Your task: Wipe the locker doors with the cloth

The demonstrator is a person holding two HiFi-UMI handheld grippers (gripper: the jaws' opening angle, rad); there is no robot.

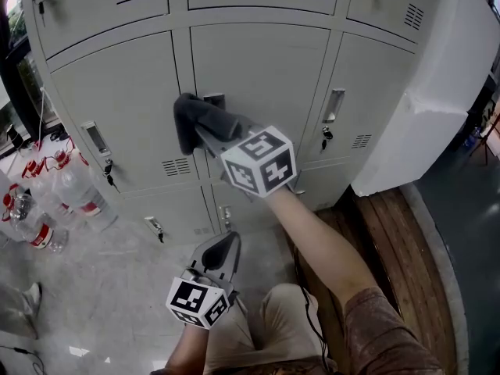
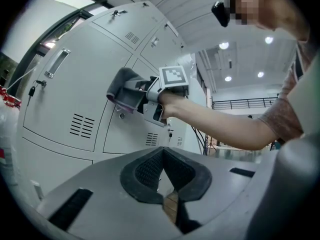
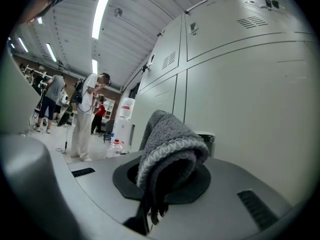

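A bank of pale grey locker doors (image 1: pixel 258 69) fills the head view. My right gripper (image 1: pixel 205 128) is shut on a folded dark grey cloth (image 1: pixel 195 118), which presses against the middle door just left of its handle (image 1: pixel 214 99). In the right gripper view the cloth (image 3: pixel 167 151) bulges out of the jaws, close to the door (image 3: pixel 240 99). The left gripper view shows the cloth (image 2: pixel 121 88) against the locker too. My left gripper (image 1: pixel 223 250) hangs low near the person's lap, away from the lockers, shut with nothing between its pads (image 2: pixel 150 176).
Several water bottles (image 1: pixel 55 198) stand on the floor at the left. A white slab (image 1: pixel 422 92) leans at the right over a wooden platform (image 1: pixel 391 248). Handles (image 1: pixel 334 106) and keys (image 1: pixel 326 137) stick out of neighbouring doors. People (image 3: pixel 85 114) stand in the far room.
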